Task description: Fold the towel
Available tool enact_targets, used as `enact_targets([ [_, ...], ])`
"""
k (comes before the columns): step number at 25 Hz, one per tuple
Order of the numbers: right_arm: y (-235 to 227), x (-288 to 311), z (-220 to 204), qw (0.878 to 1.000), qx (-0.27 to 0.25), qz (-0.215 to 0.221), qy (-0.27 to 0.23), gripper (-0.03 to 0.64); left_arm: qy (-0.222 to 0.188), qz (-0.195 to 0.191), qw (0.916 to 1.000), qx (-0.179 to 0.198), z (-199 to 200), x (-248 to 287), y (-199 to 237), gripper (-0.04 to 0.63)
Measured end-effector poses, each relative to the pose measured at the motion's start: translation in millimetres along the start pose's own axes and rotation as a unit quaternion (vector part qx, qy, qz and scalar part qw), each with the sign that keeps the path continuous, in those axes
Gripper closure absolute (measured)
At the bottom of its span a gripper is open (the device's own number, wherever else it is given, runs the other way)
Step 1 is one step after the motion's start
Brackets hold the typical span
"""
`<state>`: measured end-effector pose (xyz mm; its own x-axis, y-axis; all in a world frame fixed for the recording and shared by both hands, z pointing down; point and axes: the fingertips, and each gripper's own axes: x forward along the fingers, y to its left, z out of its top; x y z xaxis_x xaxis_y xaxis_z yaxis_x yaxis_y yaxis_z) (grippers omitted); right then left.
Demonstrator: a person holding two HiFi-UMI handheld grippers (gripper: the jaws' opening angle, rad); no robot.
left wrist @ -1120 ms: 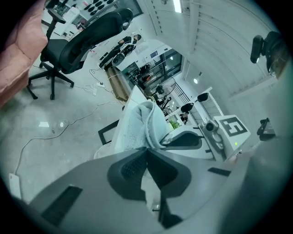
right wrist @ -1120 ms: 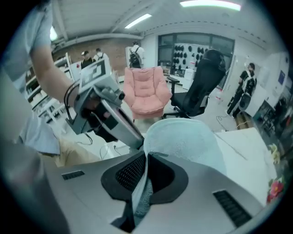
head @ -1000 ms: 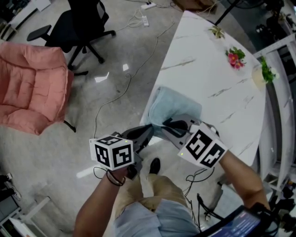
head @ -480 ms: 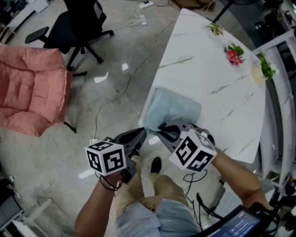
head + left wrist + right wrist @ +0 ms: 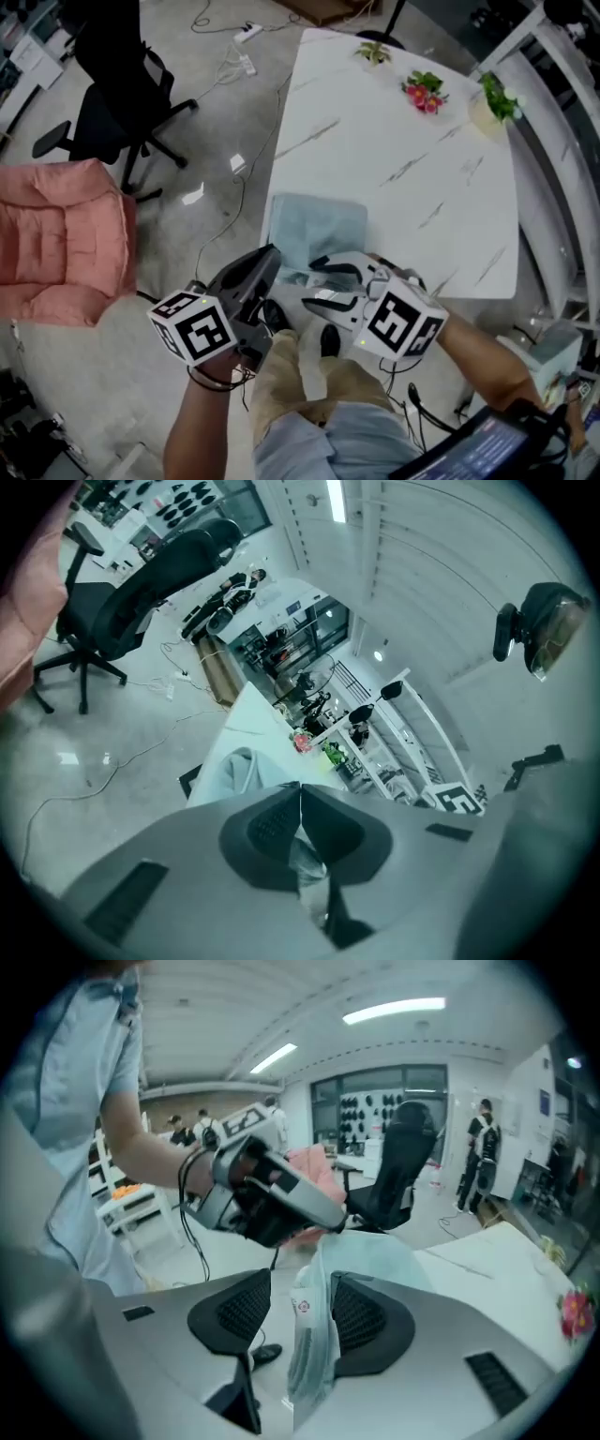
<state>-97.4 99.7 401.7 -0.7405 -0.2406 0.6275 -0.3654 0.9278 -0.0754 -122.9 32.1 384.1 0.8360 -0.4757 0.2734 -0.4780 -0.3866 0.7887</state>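
The jaws of the right gripper (image 5: 302,1288) have just opened wide, leaving the towel (image 5: 315,225) edge loose between them (the left gripper (image 5: 300,797) pinches its own corner tight), so that side seems released.

1. The towel (image 5: 314,225) lies on the table (image 5: 403,178) at its near left corner, and its near part reaches past the table's near edge.
2. A bunch of flowers (image 5: 424,91) lies near the far edge, about midway along it.
3. A sprig (image 5: 374,52) lies at the far left corner.
4. A potted plant (image 5: 494,98) stands at the far right corner, right of the flowers.
5. An office chair (image 5: 112,122) stands on the floor (image 5: 169,234), well apart from the table's left edge.
6. A cushioned seat (image 5: 56,244) sits nearer than the chair and further left.
7. A power strip (image 5: 246,33) lies on the floor beyond the far left corner.
8. A cable (image 5: 246,178) runs along the floor beside the left edge.
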Motion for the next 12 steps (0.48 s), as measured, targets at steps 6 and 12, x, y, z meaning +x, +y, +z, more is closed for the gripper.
enact_targets([
  [6, -45, -52, -31, 0.985, 0.134, -0.082, -0.071, 0.494, 0.041, -0.022, 0.9987, 0.022, -8, 26, -16, 0.586],
  [12, -21, -25, -66, 0.989, 0.111, -0.092, -0.041, 0.549, 0.1, 0.009, 0.9944, 0.034, -45, 29, 13, 0.586],
])
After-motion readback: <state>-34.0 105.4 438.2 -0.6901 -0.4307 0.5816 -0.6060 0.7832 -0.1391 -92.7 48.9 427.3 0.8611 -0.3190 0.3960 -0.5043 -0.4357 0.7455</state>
